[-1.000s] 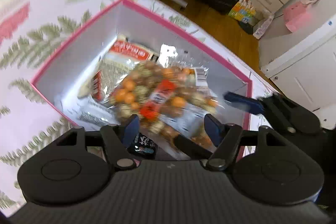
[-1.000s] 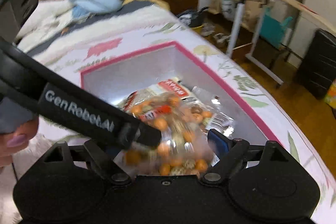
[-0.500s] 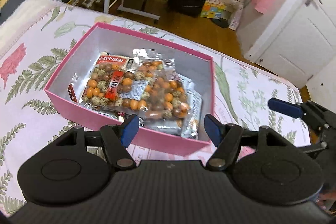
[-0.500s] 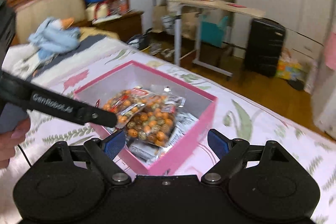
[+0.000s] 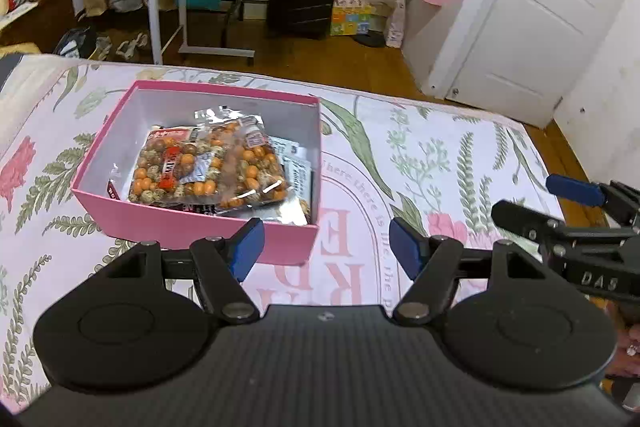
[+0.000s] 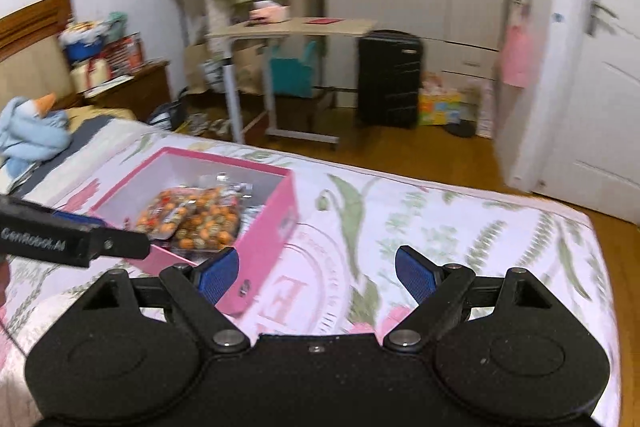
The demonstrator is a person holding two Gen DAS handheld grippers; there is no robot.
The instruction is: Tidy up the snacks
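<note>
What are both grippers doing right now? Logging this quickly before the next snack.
Left gripper: open, holding nothing.
Right gripper: open, holding nothing.

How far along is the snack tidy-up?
Looks essentially done: the snack packets lie inside the pink box on the floral bedspread. Nothing is in hand: the left gripper and right gripper are both open and empty, clear of the box. No loose snacks show on the bedspread, so little appears left.
</note>
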